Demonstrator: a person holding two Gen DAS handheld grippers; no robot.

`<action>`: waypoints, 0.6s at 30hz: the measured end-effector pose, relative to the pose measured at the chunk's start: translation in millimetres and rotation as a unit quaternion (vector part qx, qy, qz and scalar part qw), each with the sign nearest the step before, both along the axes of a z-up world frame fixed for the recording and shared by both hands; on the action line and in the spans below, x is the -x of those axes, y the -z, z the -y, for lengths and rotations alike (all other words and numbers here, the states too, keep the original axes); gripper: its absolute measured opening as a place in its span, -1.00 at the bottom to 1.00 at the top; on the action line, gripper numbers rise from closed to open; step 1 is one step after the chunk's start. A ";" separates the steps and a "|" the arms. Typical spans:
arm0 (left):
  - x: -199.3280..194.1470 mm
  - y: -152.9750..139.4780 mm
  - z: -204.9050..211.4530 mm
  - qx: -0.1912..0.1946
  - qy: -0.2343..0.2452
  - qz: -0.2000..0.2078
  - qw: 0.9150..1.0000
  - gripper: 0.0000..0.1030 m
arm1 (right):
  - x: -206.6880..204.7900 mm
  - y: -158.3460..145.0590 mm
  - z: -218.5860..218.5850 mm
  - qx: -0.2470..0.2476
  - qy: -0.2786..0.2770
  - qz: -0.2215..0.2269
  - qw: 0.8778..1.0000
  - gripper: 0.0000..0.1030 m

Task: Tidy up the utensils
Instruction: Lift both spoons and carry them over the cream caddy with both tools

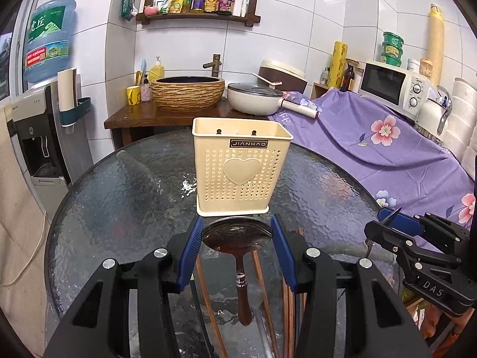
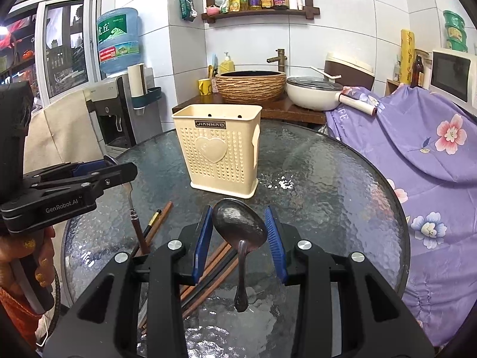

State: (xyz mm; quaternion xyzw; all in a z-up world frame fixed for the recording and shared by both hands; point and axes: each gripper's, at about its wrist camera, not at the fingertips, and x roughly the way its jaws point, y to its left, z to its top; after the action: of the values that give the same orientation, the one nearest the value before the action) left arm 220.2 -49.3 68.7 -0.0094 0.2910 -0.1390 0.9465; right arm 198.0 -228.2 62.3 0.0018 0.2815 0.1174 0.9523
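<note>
A cream perforated utensil holder (image 1: 241,167) with a heart on its front stands on the round glass table (image 1: 125,197); it also shows in the right wrist view (image 2: 220,149). My left gripper (image 1: 237,229) is shut on the bowl of a wood-handled spoon (image 1: 238,238), held above the table just in front of the holder. My right gripper (image 2: 238,223) is shut on the bowl of an all-metal spoon (image 2: 238,226), its handle hanging down. Several wooden chopsticks (image 2: 208,271) lie on the glass beneath both grippers.
A purple floral cloth (image 1: 372,149) covers the counter on the right, under a microwave (image 1: 393,83). Behind the table stand a wooden stand with a basin (image 1: 187,92) and a white pan (image 1: 253,95). A water dispenser (image 1: 38,125) stands at the left.
</note>
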 end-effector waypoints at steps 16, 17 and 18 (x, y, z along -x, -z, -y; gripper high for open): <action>-35.8 -59.8 -10.6 0.023 0.027 0.030 0.999 -0.11 | -36.8 -61.6 -13.6 -0.017 -0.046 0.057 0.997 -0.29; -39.8 -66.8 -10.2 0.021 0.028 0.035 0.999 -0.11 | -41.3 -67.3 -14.6 -0.017 -0.047 0.062 0.997 -0.29; -47.4 -79.7 -10.4 0.021 0.030 0.042 0.998 -0.11 | -50.2 -78.3 -15.6 -0.020 -0.050 0.070 0.996 -0.29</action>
State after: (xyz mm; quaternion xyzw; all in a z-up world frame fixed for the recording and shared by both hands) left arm 267.6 -38.9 148.4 -0.0146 0.2477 -0.1737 0.9530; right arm 248.2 -212.6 140.6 -0.0012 0.2117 0.1707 0.9623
